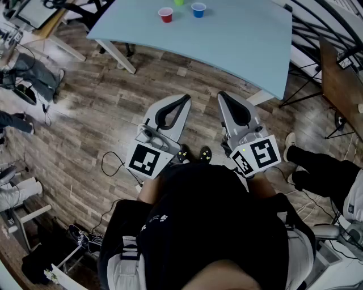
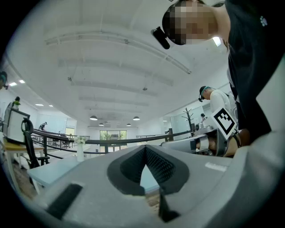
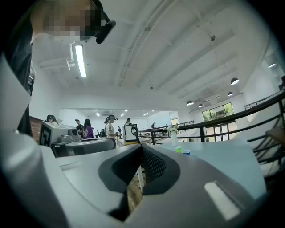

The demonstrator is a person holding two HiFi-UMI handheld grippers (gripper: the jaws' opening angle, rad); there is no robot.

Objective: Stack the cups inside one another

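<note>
Three small cups stand apart at the far side of the pale blue table: a red cup, a blue cup and a green cup cut off by the picture's top edge. The right gripper view shows the green cup and the blue cup far off on the table. My left gripper and right gripper are held level, side by side over the wooden floor, well short of the table. Both are shut with nothing between the jaws.
A white table leg stands ahead of the left gripper. Another person's legs are at the right, beside a brown desk and black railing. Cables lie on the floor. People and desks show far off in the right gripper view.
</note>
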